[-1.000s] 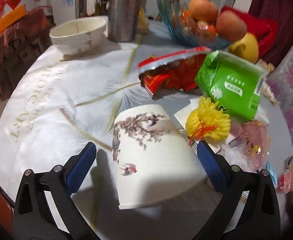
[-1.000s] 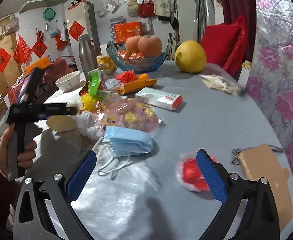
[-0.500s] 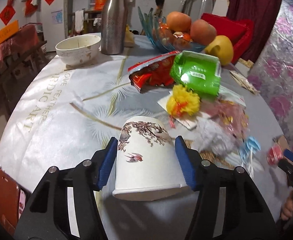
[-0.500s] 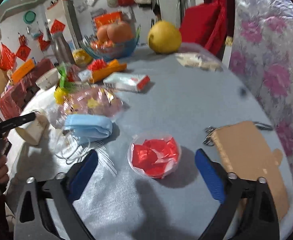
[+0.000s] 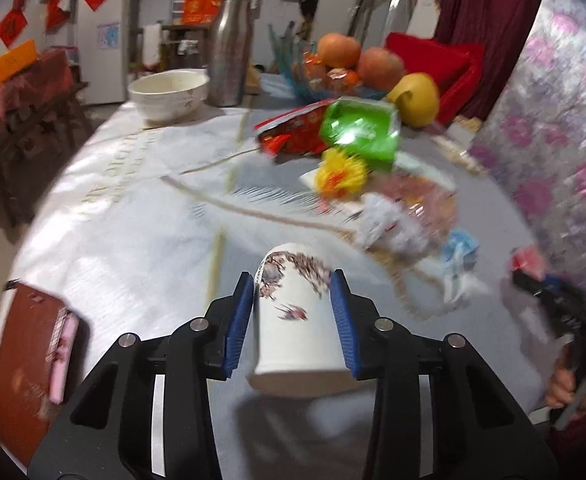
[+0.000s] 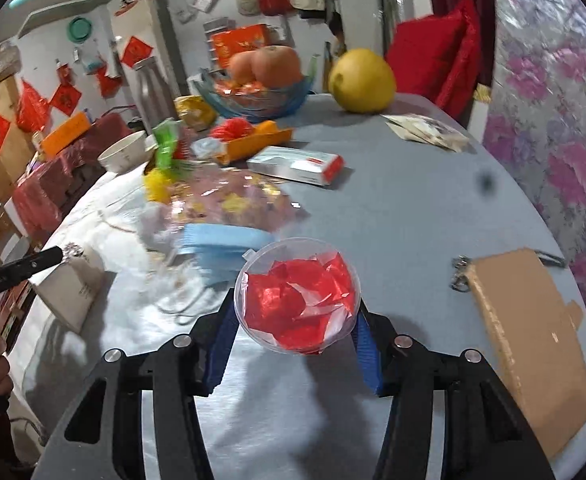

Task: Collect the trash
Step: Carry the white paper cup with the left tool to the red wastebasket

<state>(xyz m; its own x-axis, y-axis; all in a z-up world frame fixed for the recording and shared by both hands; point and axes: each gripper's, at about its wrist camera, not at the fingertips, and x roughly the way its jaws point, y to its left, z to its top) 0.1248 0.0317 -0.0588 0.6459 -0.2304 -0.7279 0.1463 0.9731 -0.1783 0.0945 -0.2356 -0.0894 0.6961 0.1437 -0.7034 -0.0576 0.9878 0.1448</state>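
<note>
While the paper cup (image 5: pixel 297 320) sits clamped between the blue pads of the left gripper (image 5: pixel 293 316), lifted off the table (image 5: pixel 125 232) with its rim toward the camera, the right gripper (image 6: pixel 295 320) grasps a clear lid (image 6: pixel 297 296) full of red wrappers. Just beyond the lid lies a blue mask (image 6: pixel 229 244), then a pink bag (image 6: pixel 229 200) and a fruit bowl (image 6: pixel 253 96).

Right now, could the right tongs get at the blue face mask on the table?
Probably not yet. The right tongs are shut on the clear cup of red scraps, so they are occupied. The mask lies just beyond the cup with nothing over it; once the cup is dropped, it looks reachable.
</note>
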